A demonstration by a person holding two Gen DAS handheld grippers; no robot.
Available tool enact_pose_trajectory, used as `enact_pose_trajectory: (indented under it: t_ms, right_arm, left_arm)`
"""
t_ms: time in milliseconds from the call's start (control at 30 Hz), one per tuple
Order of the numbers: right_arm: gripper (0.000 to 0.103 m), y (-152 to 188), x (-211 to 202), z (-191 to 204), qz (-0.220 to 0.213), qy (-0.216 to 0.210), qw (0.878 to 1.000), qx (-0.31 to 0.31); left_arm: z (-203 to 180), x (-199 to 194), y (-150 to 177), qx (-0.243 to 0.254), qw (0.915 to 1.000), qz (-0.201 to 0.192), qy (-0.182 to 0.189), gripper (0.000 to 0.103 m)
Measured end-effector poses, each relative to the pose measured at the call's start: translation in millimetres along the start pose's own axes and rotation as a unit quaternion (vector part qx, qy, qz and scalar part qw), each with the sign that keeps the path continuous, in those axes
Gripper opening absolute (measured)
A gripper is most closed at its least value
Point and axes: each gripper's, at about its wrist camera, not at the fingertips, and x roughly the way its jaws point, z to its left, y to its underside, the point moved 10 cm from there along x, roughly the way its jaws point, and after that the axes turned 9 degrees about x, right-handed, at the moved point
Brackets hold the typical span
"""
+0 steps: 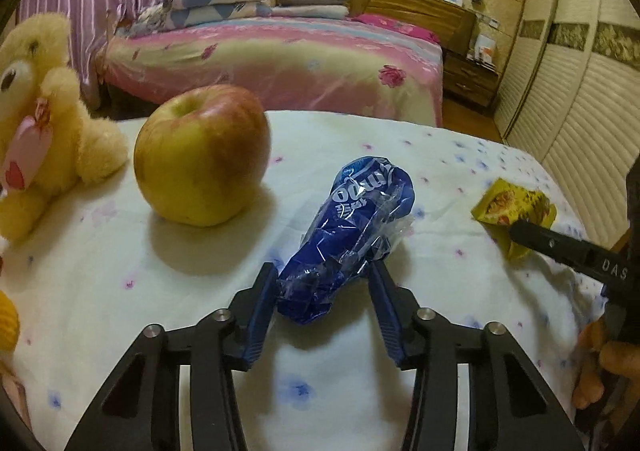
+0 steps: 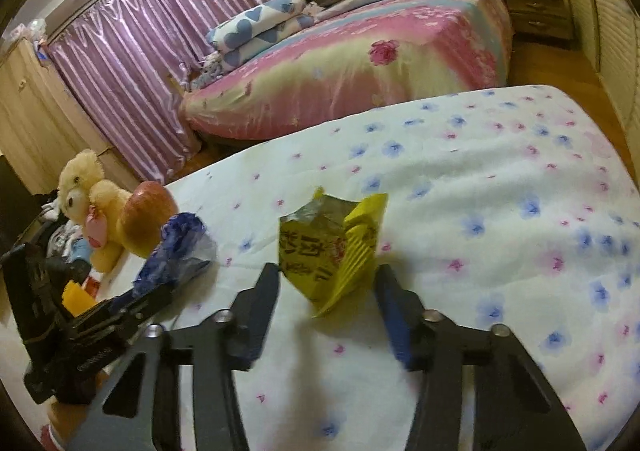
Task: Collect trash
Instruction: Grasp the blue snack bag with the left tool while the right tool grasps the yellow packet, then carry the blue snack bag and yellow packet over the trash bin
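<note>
No bin or other container shows in either wrist view that I can make out. My left gripper (image 1: pixel 324 277) has its jaws pressed on the near end of the crumpled blue wrapper (image 1: pixel 352 235), which lies on the flowered white cloth (image 1: pixel 360 383) covering the work surface. My right gripper (image 2: pixel 326 277) has its jaws either side of the yellow snack packet (image 2: pixel 336 247); the left pad touches it, but I cannot tell whether the right pad does. An apple (image 1: pixel 202 155) sits just left of the blue wrapper, a plush bear (image 1: pixel 44 111) beyond it at the cloth's left edge. Behind: a bed with a pink floral cover (image 1: pixel 280 59), purple striped curtain (image 2: pixel 132 71), slatted wardrobe doors (image 1: pixel 580 91). The cloth to the right of the packet lies bare out to its far edge.
</note>
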Motion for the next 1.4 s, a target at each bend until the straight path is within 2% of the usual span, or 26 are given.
enact_pose_trajectory:
  t_ms: [133, 167, 200, 233, 500, 600, 633, 667, 700, 733, 767, 1133, 1200, 1233, 1267, 1400]
  right_arm:
    - [0.042, 0, -10, 1, -0.013, 0.001, 1.000, -0.013]
    - [0.037, 2, -13, 1, -0.013, 0.000, 1.000, -0.014]
    - [0.026, 3, -16, 0, -0.013, 0.000, 1.000, -0.014]
    - [0.001, 5, -19, -2, -0.011, -0.001, 1.000, -0.013]
    - [0.001, 27, -53, -21, -0.014, 0.001, 1.000, -0.010]
    - [0.009, 28, -58, -24, -0.007, -0.012, 1.000, 0.008]
    - [0.014, 27, -56, -25, -0.003, -0.012, 1.000, 0.017]
    - [0.034, 26, -55, -26, -0.002, -0.009, 1.000, 0.020]
    - [0.048, 24, -54, -25, -0.004, -0.012, 1.000, 0.022]
    - [0.068, 21, -53, -22, -0.009, -0.016, 1.000, 0.023]
    - [0.071, 19, -53, -20, -0.016, -0.018, 0.999, 0.022]
    - [0.071, -14, -5, -2, -0.018, -0.011, 1.000, 0.013]
    - [0.067, -15, 1, -4, -0.019, 0.000, 1.000, 0.006]
    - [0.057, -16, 3, -5, -0.016, 0.005, 1.000, 0.006]
    - [0.042, -15, 4, -7, -0.012, 0.006, 1.000, 0.008]
    - [0.040, -11, -9, -11, -0.019, 0.003, 1.000, 0.003]
  left_arm:
    - [-12, -6, 6, -0.002, 1.0000, 0.003, 0.008, 0.037]
    - [-15, -8, 8, -0.005, 0.9999, 0.005, 0.010, 0.036]
    - [-18, -10, 11, -0.007, 0.9999, 0.006, 0.013, 0.035]
    - [-22, -13, 13, -0.008, 0.9998, 0.006, 0.015, 0.035]
    - [-55, -37, 32, -0.013, 0.9994, 0.001, 0.033, 0.034]
    - [-60, -43, 37, -0.020, 0.9991, 0.003, 0.036, 0.034]
    - [-60, -47, 39, -0.022, 0.9991, 0.002, 0.035, 0.034]
    - [-59, -50, 41, -0.025, 0.9992, 0.001, 0.032, 0.034]
    - [-59, -53, 42, -0.027, 0.9992, 0.000, 0.031, 0.034]
    - [-57, -56, 43, -0.030, 0.9991, -0.001, 0.030, 0.034]
    - [-56, -58, 44, -0.033, 0.9990, -0.001, 0.029, 0.034]
    - [-49, -64, 48, -0.064, 0.9974, 0.002, 0.033, 0.033]
    - [-49, -63, 46, -0.066, 0.9972, 0.002, 0.036, 0.033]
    - [-51, -63, 46, -0.066, 0.9972, 0.002, 0.037, 0.033]
    - [-52, -63, 45, -0.065, 0.9972, 0.001, 0.038, 0.033]
    - [-59, -65, 43, -0.063, 0.9970, -0.003, 0.044, 0.033]
